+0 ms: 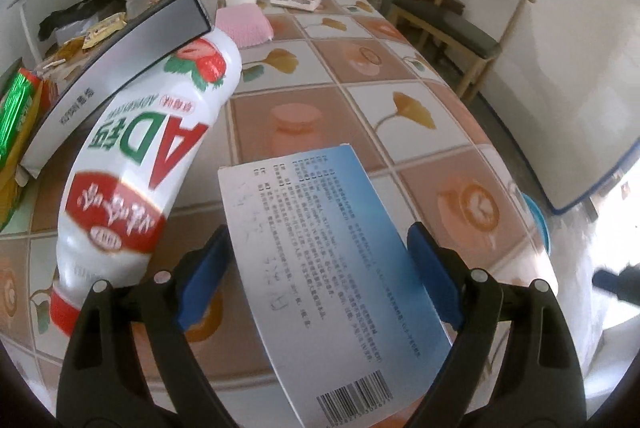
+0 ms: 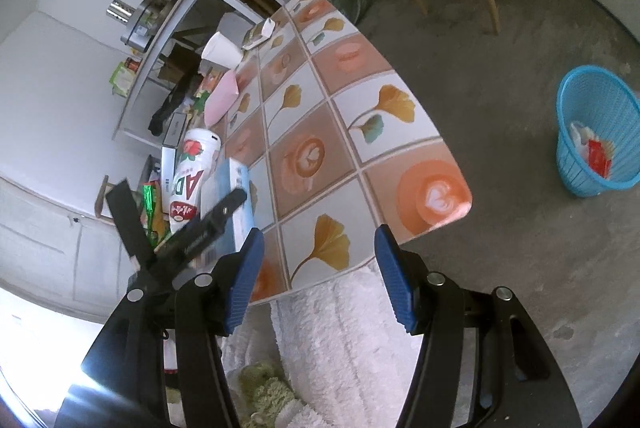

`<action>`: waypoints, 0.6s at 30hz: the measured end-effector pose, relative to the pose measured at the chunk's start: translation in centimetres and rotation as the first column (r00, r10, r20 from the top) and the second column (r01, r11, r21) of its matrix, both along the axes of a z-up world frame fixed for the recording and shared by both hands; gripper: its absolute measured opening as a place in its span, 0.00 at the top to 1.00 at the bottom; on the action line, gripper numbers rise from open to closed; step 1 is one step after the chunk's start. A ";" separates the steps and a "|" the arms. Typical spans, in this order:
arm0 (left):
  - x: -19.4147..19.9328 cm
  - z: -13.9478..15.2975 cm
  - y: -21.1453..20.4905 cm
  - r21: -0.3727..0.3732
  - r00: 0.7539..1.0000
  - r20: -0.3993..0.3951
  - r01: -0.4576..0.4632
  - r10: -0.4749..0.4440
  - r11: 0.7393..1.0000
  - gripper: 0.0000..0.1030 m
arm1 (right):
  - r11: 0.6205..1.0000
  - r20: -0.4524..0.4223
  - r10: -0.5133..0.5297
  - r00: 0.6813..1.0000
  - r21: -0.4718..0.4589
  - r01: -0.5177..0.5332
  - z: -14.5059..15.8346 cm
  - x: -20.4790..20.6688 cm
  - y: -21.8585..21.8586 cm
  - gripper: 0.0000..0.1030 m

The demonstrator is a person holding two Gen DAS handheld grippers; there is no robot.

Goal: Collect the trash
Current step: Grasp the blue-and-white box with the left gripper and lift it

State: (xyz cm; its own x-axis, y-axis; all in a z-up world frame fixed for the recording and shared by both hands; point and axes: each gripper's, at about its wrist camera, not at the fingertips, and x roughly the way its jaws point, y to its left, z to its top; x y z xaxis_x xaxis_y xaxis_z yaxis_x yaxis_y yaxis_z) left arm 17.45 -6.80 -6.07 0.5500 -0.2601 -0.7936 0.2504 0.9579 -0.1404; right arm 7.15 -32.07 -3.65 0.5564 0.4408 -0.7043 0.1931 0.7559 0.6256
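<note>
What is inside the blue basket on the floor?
The blue basket holds some white wrapping and a red packet. Its wall hides the bottom, so anything lower cannot be seen.

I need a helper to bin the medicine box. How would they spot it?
On the tiled table, near its front edge, the flat box sits between the left gripper pads. Unlike the strawberry bottle beside it, it is white-to-blue with fine print and a barcode.
</note>
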 end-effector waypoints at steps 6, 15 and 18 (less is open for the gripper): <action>-1.1 0.0 0.9 -0.034 0.999 0.005 0.041 -0.041 0.999 0.19 | 0.998 0.028 0.012 1.000 -0.058 -0.010 2.2 3.0 -0.1 0.45; -2.1 -0.1 2.3 -0.061 0.997 0.024 0.070 -0.068 0.996 0.19 | 0.976 0.081 0.186 0.979 -0.133 -0.175 7.1 15.9 3.2 0.41; -2.3 -0.1 2.7 -0.066 0.997 0.031 0.074 -0.072 0.995 0.19 | 0.957 0.051 0.254 0.966 -0.155 -0.244 7.6 21.6 5.3 0.40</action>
